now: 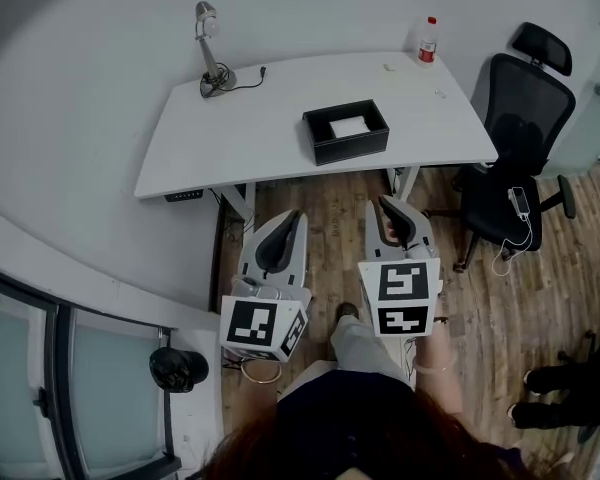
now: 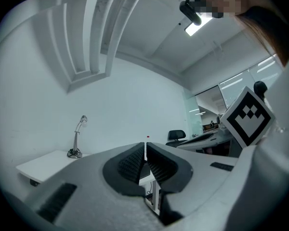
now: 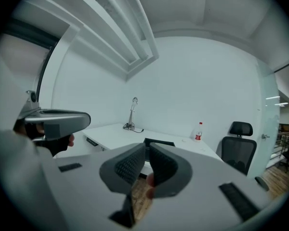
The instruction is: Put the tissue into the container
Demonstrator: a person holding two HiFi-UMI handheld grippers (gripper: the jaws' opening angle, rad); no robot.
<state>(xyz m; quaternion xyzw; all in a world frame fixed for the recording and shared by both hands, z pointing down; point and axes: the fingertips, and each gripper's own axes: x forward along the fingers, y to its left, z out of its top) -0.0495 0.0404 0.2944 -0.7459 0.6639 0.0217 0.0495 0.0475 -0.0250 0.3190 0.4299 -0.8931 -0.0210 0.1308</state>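
since a folded white tissue (image 1: 349, 126) is seen lying inside the black container (image 1: 345, 146), the placing itself is judged to be done. the container is set on the white desk (image 1: 250, 138), close to the front edge and somewhat toward the right end, and the tissue is laid flat on its floor, below the rim, with nothing draped over the walls.

the left gripper (image 1: 288, 223) and the right gripper (image 1: 392, 213) are held low over the wooden floor, well apart from the desk's front edge and side by side. in the left gripper view the ribbed pads are seen brought together to a thin slit with nothing between them. in the right gripper view the pads are likewise closed narrow and nothing is held.

no other tissue is made out on the desk; two small pale specks near the far right corner, beside the red-capped bottle (image 1: 428, 40), are too small to be named. a desk lamp (image 1: 212, 53) is stood at the far left corner.

little is judged to be left, unless those specks count as more tissue.
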